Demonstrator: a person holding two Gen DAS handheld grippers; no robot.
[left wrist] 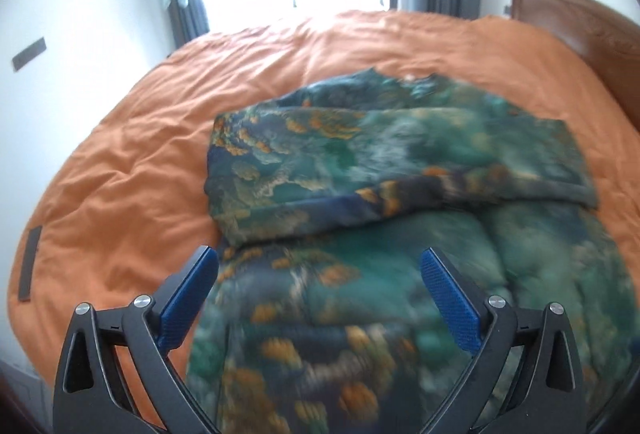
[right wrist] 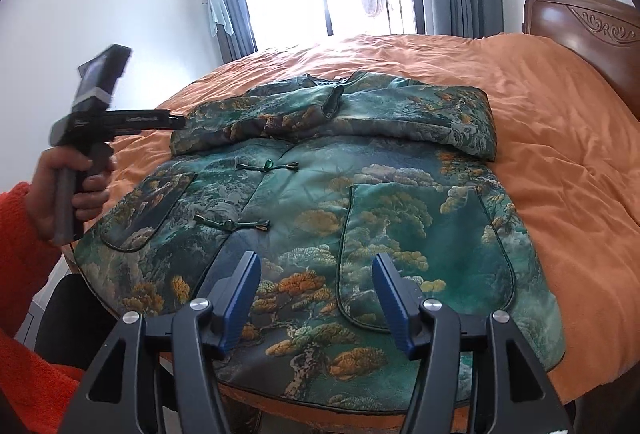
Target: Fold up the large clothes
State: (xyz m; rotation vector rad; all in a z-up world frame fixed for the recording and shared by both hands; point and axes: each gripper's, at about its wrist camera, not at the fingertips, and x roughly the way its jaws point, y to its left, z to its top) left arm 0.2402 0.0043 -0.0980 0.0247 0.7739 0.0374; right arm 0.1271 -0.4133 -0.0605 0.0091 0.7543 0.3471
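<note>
Both sleeves lie folded across the chest of the jacket, spread flat on the bed for folding; left gripper and right gripper hover released above its hem, likely to lift it.

jacket: satiny brocade cloth, soft sheen, padded
duvet: matt orange cotton, crumpled
headboard: carved wood, glossy varnish
right gripper: matt black plastic, ribbed blue pads, bright metal pins
sleeve: fuzzy orange knit
</note>
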